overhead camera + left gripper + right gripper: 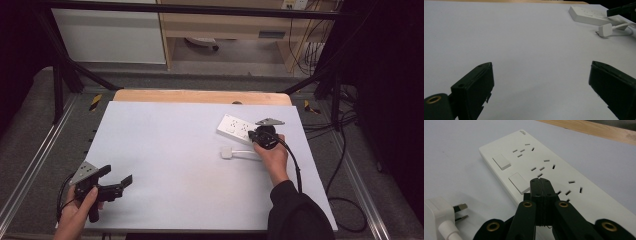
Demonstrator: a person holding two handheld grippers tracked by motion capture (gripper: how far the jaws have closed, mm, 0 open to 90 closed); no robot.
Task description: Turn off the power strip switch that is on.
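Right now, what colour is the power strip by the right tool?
White, switches included; the power strip shows best in the right gripper view.

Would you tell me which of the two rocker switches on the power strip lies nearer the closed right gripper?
The switch just left of the right gripper, at its jaw tips; the other switch sits farther along the power strip.

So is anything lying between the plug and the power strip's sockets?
Nothing visible: bare table separates the plug from the power strip. The right gripper, jaws shut, hovers over the strip's switch side, near the middle sockets.
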